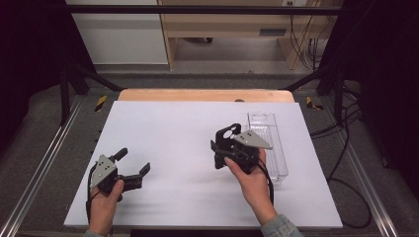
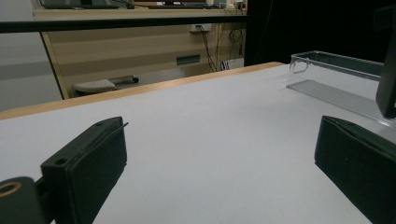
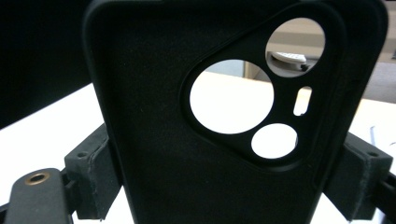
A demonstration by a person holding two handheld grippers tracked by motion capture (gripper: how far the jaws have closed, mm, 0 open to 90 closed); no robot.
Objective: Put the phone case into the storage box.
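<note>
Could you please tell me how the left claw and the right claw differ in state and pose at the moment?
The left claw stands wide open with nothing between its jaws, while the right claw is shut on a black phone case. The left claw sits low over the white table, whereas the right claw is raised, holding the case upright beside the clear plastic tray. Both have black jaws and a grey three-cornered plate on top.
</note>
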